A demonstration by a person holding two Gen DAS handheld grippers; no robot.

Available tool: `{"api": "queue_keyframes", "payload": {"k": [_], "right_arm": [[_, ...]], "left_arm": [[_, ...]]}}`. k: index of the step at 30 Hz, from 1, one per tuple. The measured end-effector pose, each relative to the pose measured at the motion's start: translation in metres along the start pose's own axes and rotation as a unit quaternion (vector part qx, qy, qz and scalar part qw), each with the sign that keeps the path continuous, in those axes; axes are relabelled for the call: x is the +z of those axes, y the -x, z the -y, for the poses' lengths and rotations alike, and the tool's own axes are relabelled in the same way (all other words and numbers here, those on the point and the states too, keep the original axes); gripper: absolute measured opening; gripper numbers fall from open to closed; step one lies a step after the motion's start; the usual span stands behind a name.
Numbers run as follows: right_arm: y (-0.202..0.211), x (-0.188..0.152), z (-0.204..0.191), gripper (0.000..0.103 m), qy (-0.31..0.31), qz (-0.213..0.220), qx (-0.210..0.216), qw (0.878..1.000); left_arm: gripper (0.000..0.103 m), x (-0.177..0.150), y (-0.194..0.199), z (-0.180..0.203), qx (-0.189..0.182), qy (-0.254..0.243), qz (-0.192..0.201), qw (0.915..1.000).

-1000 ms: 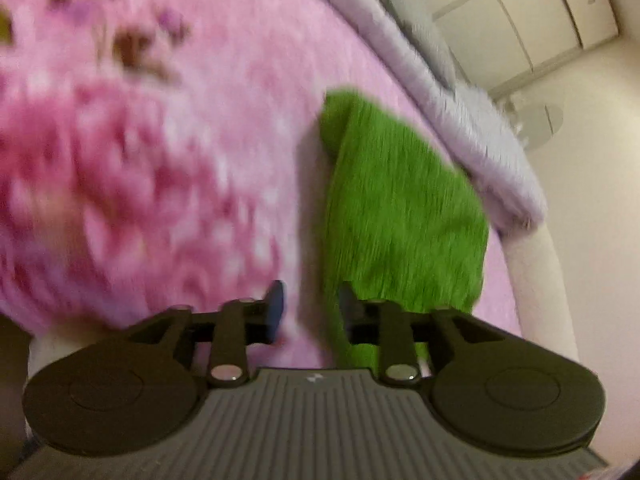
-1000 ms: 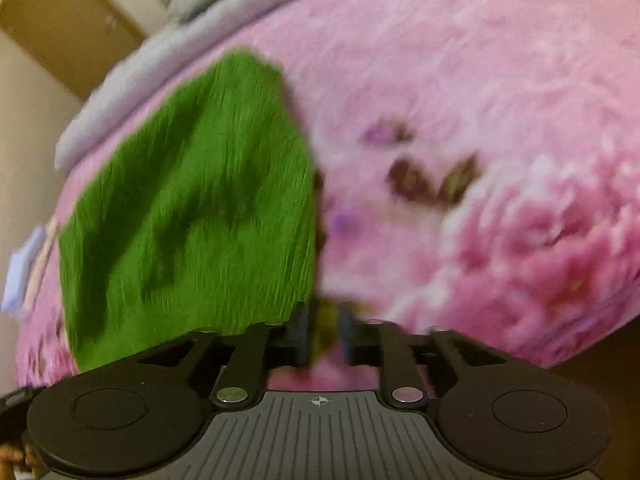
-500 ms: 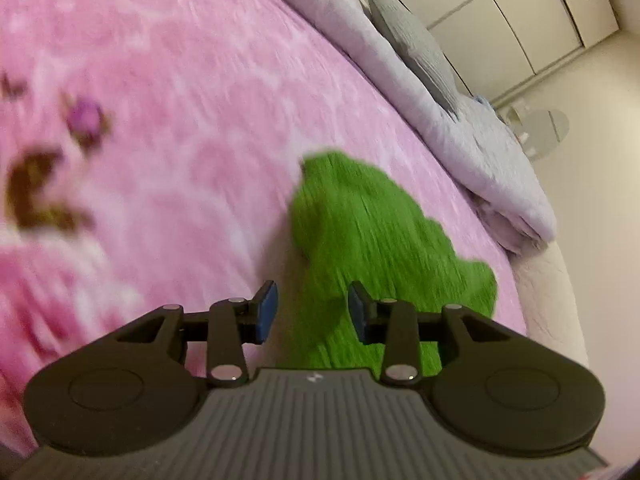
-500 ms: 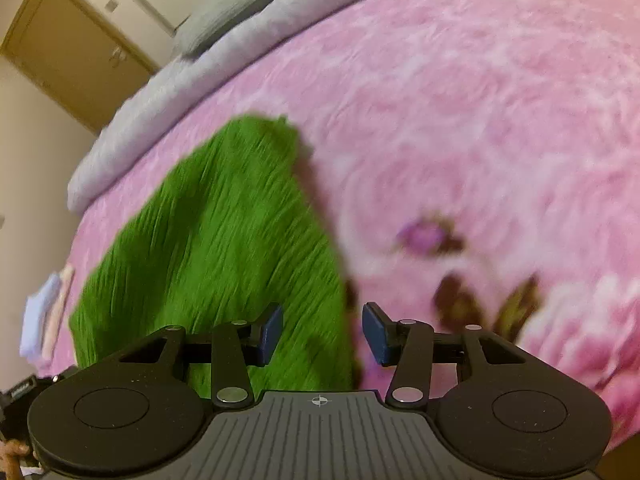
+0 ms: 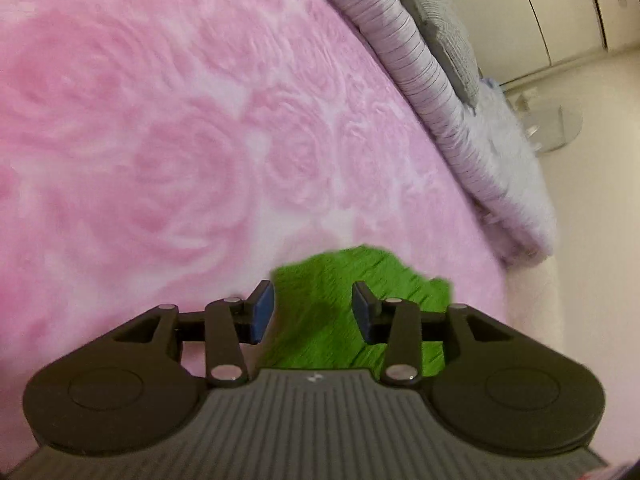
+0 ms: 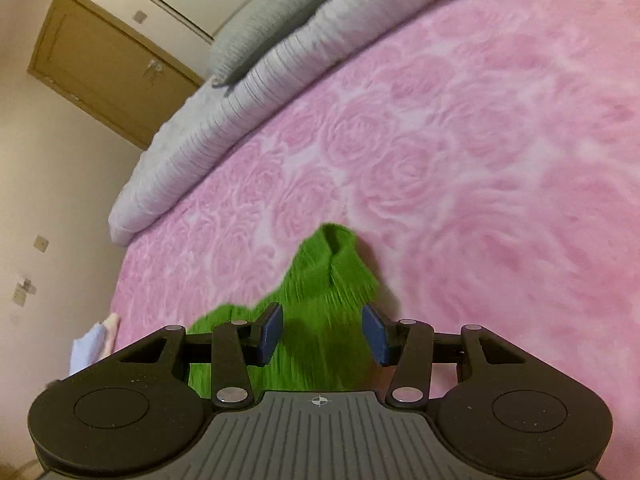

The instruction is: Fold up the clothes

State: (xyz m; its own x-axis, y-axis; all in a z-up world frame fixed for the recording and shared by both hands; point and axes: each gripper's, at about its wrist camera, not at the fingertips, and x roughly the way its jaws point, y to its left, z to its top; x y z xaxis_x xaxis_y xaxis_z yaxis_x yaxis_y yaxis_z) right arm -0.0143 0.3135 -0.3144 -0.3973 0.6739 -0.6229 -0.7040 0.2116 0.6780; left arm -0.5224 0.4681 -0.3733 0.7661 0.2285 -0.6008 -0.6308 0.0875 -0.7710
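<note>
We hold our left gripper (image 5: 313, 312) and right gripper (image 6: 323, 334) released, jaws spread, nothing between them, above the green garment (image 6: 320, 304), which lies crumpled on the pink rose-patterned bed (image 6: 480, 160). Farther off, a grey quilt (image 6: 240, 96) carries a grey pillow (image 6: 264, 20).

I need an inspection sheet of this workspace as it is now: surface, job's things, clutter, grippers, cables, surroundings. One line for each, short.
Surface: pink rose-pattern blanket covering the bed.
Job's things: one green garment lying on the blanket, bunched, not neatly folded.
Clutter: small pale folded items at the bed edge, too blurred to identify.
Grippers: left gripper and right gripper, jaws open, over the garment, holding nothing.
Cables: nothing seen.
Surroundings: grey striped duvet, grey pillow, wooden door, white wardrobe.
</note>
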Motion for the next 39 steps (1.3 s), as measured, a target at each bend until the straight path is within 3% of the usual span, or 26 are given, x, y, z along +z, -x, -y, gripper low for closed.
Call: {"api": "queue_keyframes", "payload": {"k": [6, 7, 8, 9, 10, 13, 14, 16, 19, 20, 21, 22, 23, 24, 25, 27, 29, 33, 36, 39], "right_arm": [[-0.075, 0.023, 0.019, 0.048, -0.027, -0.066, -0.006, 0.997], [-0.080, 0.019, 0.020, 0.048, -0.026, -0.066, 0.007, 0.997], [-0.086, 0.015, 0.020, 0.044, -0.023, -0.067, 0.019, 0.997], [-0.089, 0.011, 0.017, 0.016, -0.012, -0.065, 0.025, 0.998], [-0.088, 0.008, 0.012, 0.011, 0.008, -0.056, 0.020, 0.998], [-0.070, 0.009, -0.010, 0.008, 0.062, -0.009, 0.033, 0.997], [-0.058, 0.014, -0.019, 0.008, 0.080, 0.019, 0.043, 0.996], [-0.034, 0.025, -0.037, 0.007, 0.119, 0.075, 0.062, 0.988], [0.001, 0.037, -0.070, 0.007, 0.193, 0.167, 0.080, 0.964], [0.010, 0.038, -0.075, 0.007, 0.204, 0.203, 0.091, 0.953], [0.018, 0.038, -0.080, 0.007, 0.210, 0.238, 0.098, 0.943], [0.024, 0.037, -0.080, 0.007, 0.202, 0.272, 0.094, 0.936], [0.027, 0.038, -0.080, 0.008, 0.189, 0.298, 0.082, 0.932], [0.022, 0.043, -0.078, 0.009, 0.164, 0.287, 0.041, 0.943], [0.011, 0.051, -0.071, 0.025, 0.140, 0.244, 0.014, 0.959], [-0.013, 0.057, -0.045, 0.041, 0.065, 0.159, -0.036, 0.985], [-0.018, 0.038, -0.023, 0.041, 0.056, 0.135, -0.055, 0.988], [-0.008, -0.030, -0.003, 0.041, 0.085, 0.063, -0.078, 0.991], [0.013, -0.088, 0.002, 0.041, 0.100, 0.039, -0.086, 0.990], [0.045, -0.140, -0.009, 0.041, 0.130, 0.050, -0.100, 0.985]], "left_arm": [[0.041, 0.009, -0.049, 0.000, -0.035, 0.032, -0.035, 0.9983], [0.031, 0.008, -0.050, 0.004, -0.043, 0.022, -0.032, 0.9983], [0.016, 0.009, -0.049, 0.012, -0.045, 0.003, -0.023, 0.9987], [0.008, 0.009, -0.047, 0.019, -0.047, -0.017, -0.013, 0.9987], [0.005, 0.009, -0.045, 0.027, -0.050, -0.036, -0.004, 0.9981], [0.005, 0.016, -0.026, 0.060, -0.063, -0.105, 0.045, 0.9914], [0.004, 0.019, -0.014, 0.078, -0.070, -0.139, 0.072, 0.9852], [0.004, 0.023, 0.009, 0.115, -0.077, -0.217, 0.129, 0.9645], [0.005, 0.018, 0.038, 0.158, -0.100, -0.313, 0.221, 0.9181], [0.006, 0.016, 0.043, 0.166, -0.100, -0.328, 0.248, 0.9061], [0.009, 0.015, 0.043, 0.170, -0.092, -0.333, 0.267, 0.8995], [0.016, 0.019, 0.038, 0.171, -0.069, -0.324, 0.266, 0.9054], [0.034, 0.027, 0.026, 0.169, -0.036, -0.300, 0.238, 0.9232], [0.035, 0.035, 0.011, 0.162, -0.002, -0.273, 0.203, 0.9406], [0.034, 0.040, -0.001, 0.151, 0.029, -0.248, 0.180, 0.9515], [0.033, 0.033, -0.006, 0.127, 0.065, -0.224, 0.168, 0.9577], [0.034, 0.020, -0.005, 0.103, 0.089, -0.203, 0.155, 0.9627], [0.034, -0.027, 0.010, 0.053, 0.097, -0.151, 0.109, 0.9777], [0.034, -0.077, 0.036, 0.035, 0.095, -0.139, 0.091, 0.9815], [0.035, -0.127, 0.067, 0.027, 0.089, -0.128, 0.091, 0.9836]]}}
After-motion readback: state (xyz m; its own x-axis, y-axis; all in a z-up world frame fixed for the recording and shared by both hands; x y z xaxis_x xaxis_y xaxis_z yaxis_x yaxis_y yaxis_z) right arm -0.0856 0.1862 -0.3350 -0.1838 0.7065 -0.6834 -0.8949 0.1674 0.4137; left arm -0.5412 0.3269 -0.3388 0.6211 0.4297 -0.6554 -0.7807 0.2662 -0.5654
